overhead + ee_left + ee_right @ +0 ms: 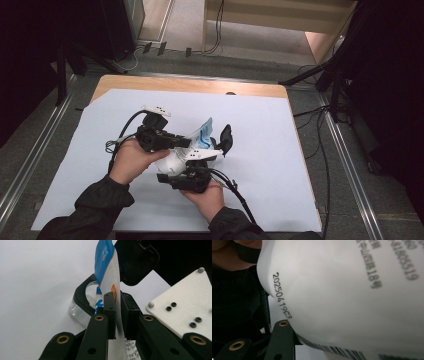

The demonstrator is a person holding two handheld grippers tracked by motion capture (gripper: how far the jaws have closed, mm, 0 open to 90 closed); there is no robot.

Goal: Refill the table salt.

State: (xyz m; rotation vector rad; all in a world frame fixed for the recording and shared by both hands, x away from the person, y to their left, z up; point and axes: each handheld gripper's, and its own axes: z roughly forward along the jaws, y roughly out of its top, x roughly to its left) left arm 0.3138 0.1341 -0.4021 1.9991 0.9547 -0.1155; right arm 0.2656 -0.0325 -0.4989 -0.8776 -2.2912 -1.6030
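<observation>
Hands hold both grippers mid-table in the high view, the white plastic pouch with blue print point(200, 142) between them. Left gripper point(117, 315) view: pads clamped on the pouch's edge above a clear jar with a black flip lid point(82, 300). Right gripper point(192, 167) view: the pouch's white body sits against its jaw, apparently gripped.

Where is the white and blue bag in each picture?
High view: the white and blue plastic bag sits mid-table between the two grippers, its blue top pointing up and away.
Left gripper view: it stands upright in the centre, pinched between the left gripper fingers.
Right gripper view: its white printed side covers most of the picture.
Shared landmark: the black container lid beside the bag's top.
</observation>
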